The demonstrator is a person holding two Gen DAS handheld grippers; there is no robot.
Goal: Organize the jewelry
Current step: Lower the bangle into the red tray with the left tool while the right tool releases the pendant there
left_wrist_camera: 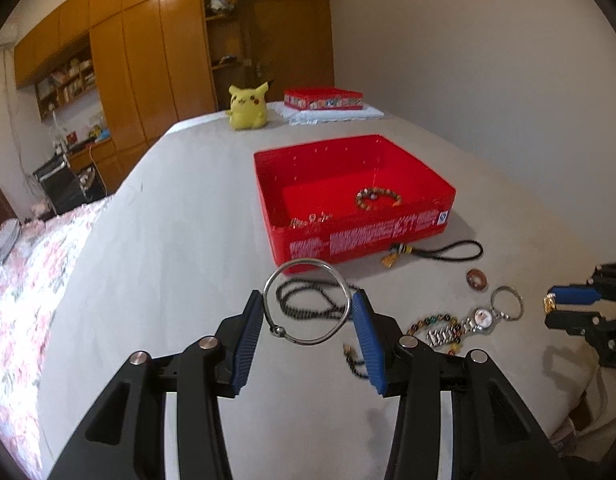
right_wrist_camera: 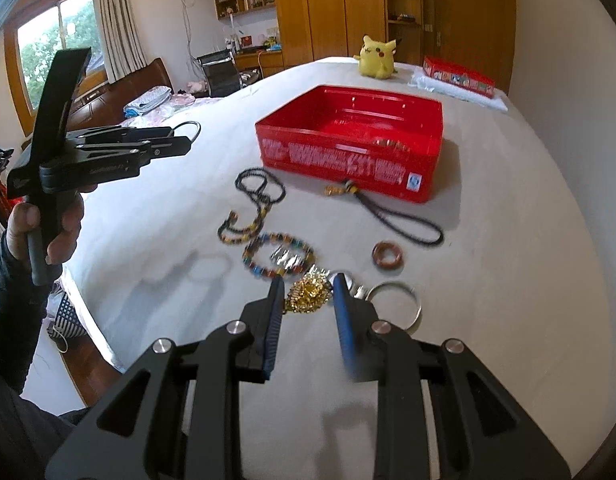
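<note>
My left gripper is shut on a silver bangle, held across its width above the grey bed. From the right wrist view the same gripper hangs at the left with the bangle. My right gripper is shut on a gold chain bracelet, lifted off the sheet. An open red box stands ahead with a beaded bracelet inside. Loose on the bed lie a black bead necklace, a coloured bead bracelet, a brown ring and a silver hoop.
A black cord with a gold charm lies against the red box's front. A yellow plush toy and a second red box on a white pillow sit at the far end. The bed drops off at the left, beside a floral quilt.
</note>
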